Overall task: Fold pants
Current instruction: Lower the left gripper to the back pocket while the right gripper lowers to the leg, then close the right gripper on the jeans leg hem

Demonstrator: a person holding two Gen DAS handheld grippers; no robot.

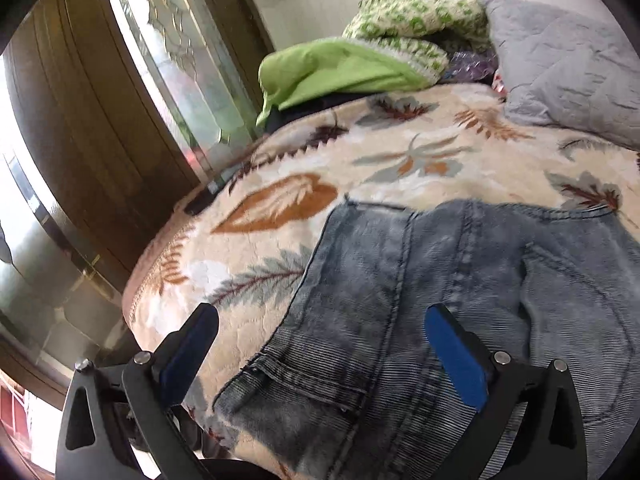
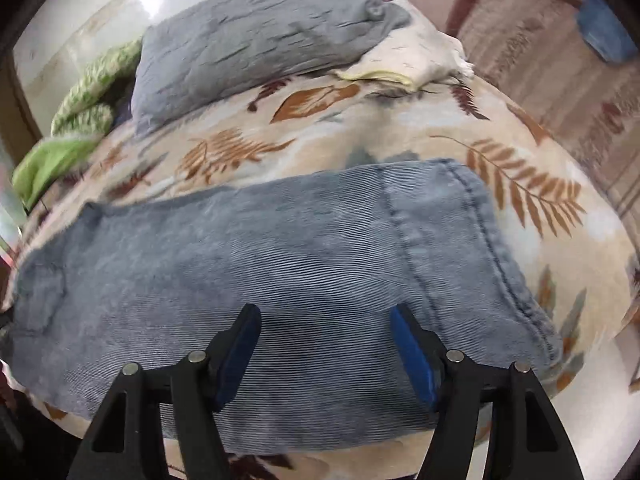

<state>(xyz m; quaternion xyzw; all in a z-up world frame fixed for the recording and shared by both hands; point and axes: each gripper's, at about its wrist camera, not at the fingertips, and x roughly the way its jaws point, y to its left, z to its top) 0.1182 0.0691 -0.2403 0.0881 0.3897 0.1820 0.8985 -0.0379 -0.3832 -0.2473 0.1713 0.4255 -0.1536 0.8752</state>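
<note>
Faded blue corduroy pants [image 1: 460, 304] lie flat on a leaf-patterned blanket [image 1: 280, 200] on a bed. In the left wrist view I see their waist end with a back pocket [image 1: 296, 396]. My left gripper [image 1: 322, 318] is open and empty, hovering over the waist's left edge. In the right wrist view the pants [image 2: 280, 272] stretch across the blanket [image 2: 520, 184], hem [image 2: 496, 240] at the right. My right gripper [image 2: 325, 318] is open and empty above the leg near the front edge.
A grey pillow [image 1: 568, 68] [image 2: 256, 40] lies at the bed's far end, with green and knitted clothes [image 1: 344, 68] [image 2: 84, 104] beside it. A wooden wardrobe with glass doors [image 1: 120, 100] stands left of the bed. Carpeted floor [image 2: 560, 80] lies to the right.
</note>
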